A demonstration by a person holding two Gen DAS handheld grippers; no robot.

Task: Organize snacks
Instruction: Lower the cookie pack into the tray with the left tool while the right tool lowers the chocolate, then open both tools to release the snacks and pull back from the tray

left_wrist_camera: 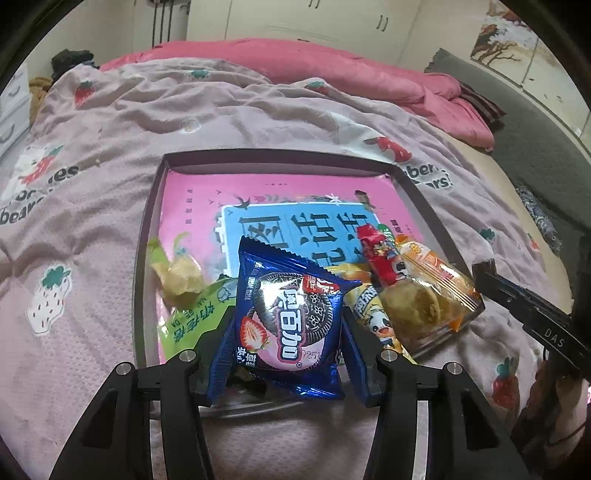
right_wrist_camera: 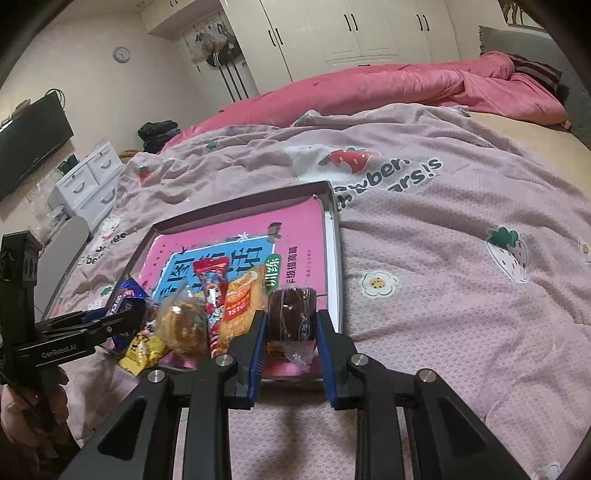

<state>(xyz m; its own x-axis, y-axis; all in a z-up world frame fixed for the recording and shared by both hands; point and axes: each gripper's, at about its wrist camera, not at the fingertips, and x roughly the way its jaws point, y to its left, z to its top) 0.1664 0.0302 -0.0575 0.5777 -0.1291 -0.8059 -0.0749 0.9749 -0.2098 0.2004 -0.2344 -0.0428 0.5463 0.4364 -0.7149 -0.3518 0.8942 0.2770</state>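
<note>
Both grippers hold snacks over the near edge of a tray on a bed

The left gripper (left_wrist_camera: 288,328) pinches a blue cookie packet (left_wrist_camera: 286,317) between its fingers (left_wrist_camera: 356,354) – the packet stands upright, filling the gap; the right gripper (right_wrist_camera: 291,332) is clamped on a dark round cake in clear wrap (right_wrist_camera: 291,317), pads against its sides; just beyond them, in the tray (left_wrist_camera: 147,236), lie a green packet (left_wrist_camera: 195,314), a crumpled yellowish wrapper (left_wrist_camera: 177,277), a red stick packet (left_wrist_camera: 380,254), a clear bag with a golden pastry (left_wrist_camera: 424,299) and a yellow packet (right_wrist_camera: 142,349), all bunched at the near end; a pink book (right_wrist_camera: 295,225) lines the tray floor; farther off – a pale strawberry-print quilt (right_wrist_camera: 443,240), then a pink duvet (right_wrist_camera: 369,88) and white wardrobes (right_wrist_camera: 351,29)
</note>
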